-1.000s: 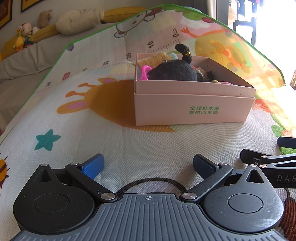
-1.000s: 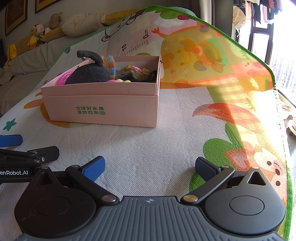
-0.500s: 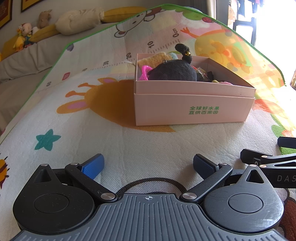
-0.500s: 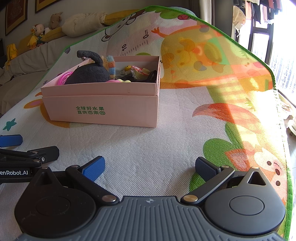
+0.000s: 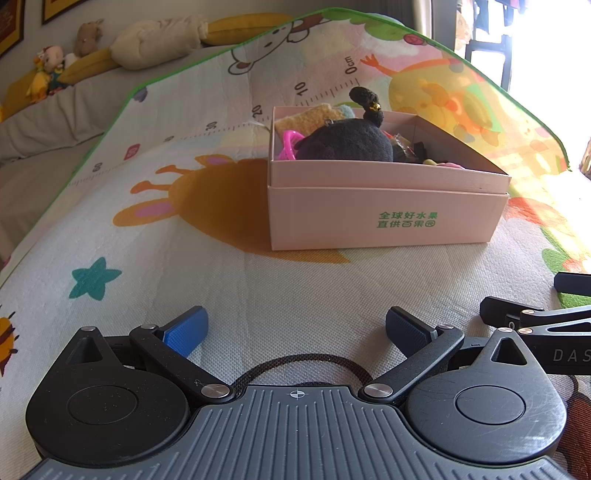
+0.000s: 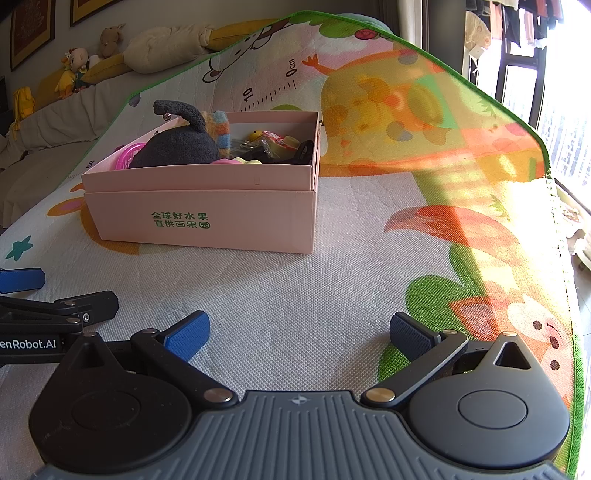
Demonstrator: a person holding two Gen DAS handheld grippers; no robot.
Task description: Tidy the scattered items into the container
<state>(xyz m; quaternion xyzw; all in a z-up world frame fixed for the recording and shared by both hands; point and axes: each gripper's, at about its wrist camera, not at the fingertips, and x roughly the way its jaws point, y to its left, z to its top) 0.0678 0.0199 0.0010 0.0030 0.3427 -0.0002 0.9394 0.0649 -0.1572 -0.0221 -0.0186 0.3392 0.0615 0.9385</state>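
A pink cardboard box (image 5: pixel 384 218) (image 6: pixel 207 218) with green print stands on the play mat, ahead of both grippers. Inside lie a dark grey plush toy (image 5: pixel 351 142) (image 6: pixel 177 147), a pink plastic ring (image 5: pixel 288 146) (image 6: pixel 127 155), a knitted yellow piece (image 5: pixel 310 116) and several small toys (image 6: pixel 273 144). My left gripper (image 5: pixel 295 330) rests low on the mat, open and empty, well short of the box. My right gripper (image 6: pixel 299 332) is likewise open and empty, beside the left one. Each gripper shows at the edge of the other's view.
The colourful play mat (image 6: pixel 369 258) covers the surface, its green edge (image 6: pixel 569 332) close on the right. A grey sofa with plush toys (image 6: pixel 74 70) and cushions (image 5: pixel 159 35) lies behind. A bright window (image 6: pixel 561 92) is at the far right.
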